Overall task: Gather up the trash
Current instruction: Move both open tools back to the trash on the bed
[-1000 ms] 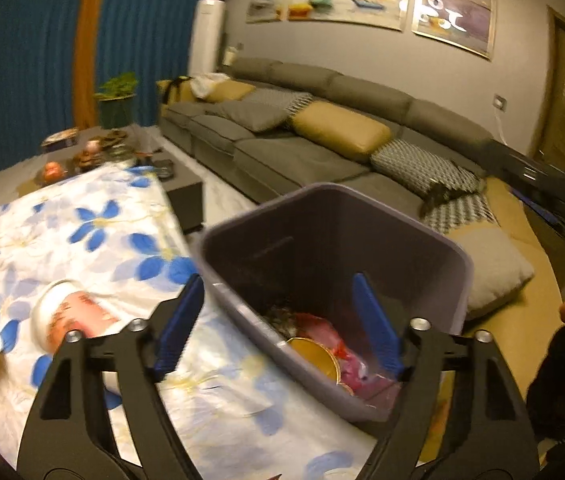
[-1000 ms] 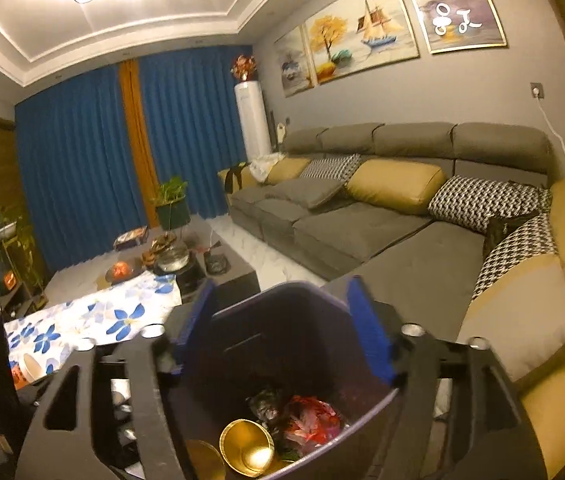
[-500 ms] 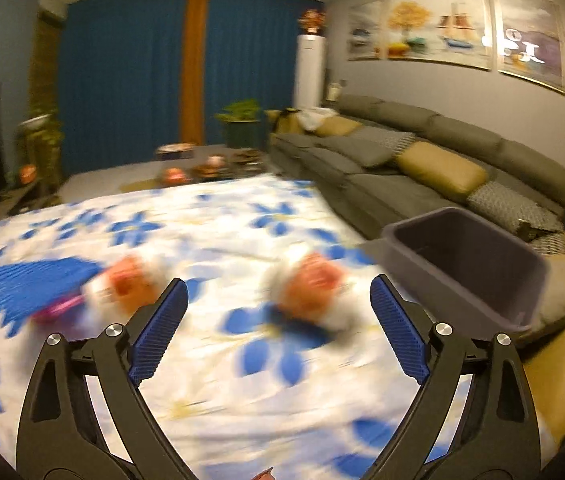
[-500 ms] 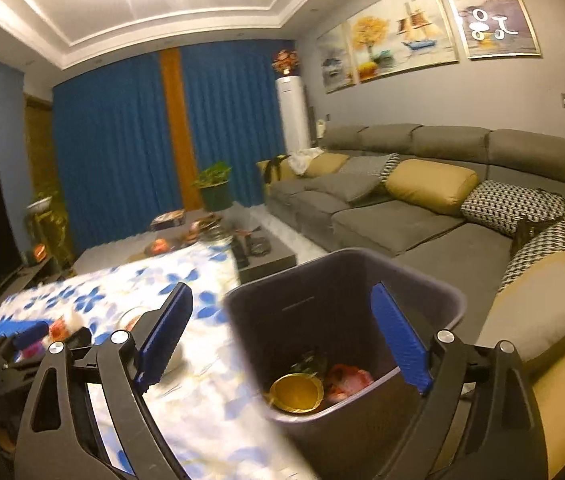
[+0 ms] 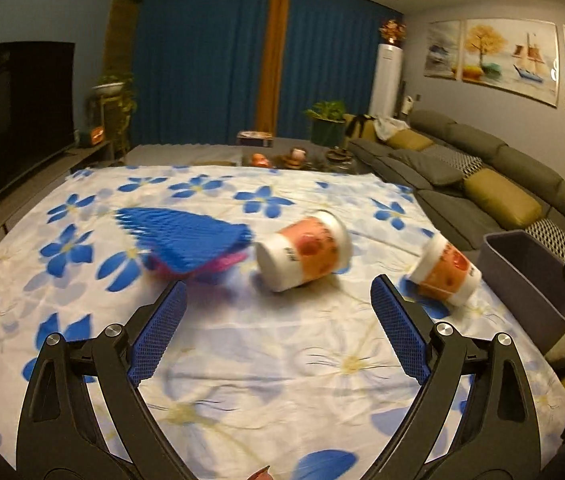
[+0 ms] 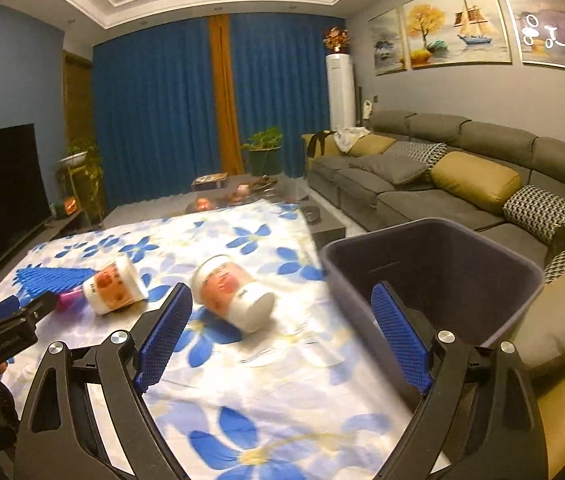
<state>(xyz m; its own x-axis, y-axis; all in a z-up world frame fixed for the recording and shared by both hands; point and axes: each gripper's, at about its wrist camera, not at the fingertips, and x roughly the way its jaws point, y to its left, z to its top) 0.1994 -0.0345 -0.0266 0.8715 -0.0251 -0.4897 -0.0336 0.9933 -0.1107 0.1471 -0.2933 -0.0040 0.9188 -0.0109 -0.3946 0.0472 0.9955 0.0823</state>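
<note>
- Left claw (image 5: 278, 300): jaws wide apart, holding nothing, above the flowered cloth (image 5: 242, 360). The jaws have just been opening; nothing sits between them.
- Ahead of it, between the finger lines, a cup (image 5: 304, 250) lies on its side; it is blurred.
- A blue fan-shaped thing (image 5: 182, 236) lies ahead and left of this claw, just beside that cup, with something pink under it.
- A second cup (image 5: 446, 274) lies tipped ahead and right, near the bin (image 5: 530, 280).
- Right claw (image 6: 280, 308): jaws also wide and empty, having just been opening.
- The second cup lies just ahead of its left finger (image 6: 166, 328); the bin stands behind its right finger, at the cloth's edge.
- A sofa (image 6: 462, 184) lies beyond the bin.
</note>
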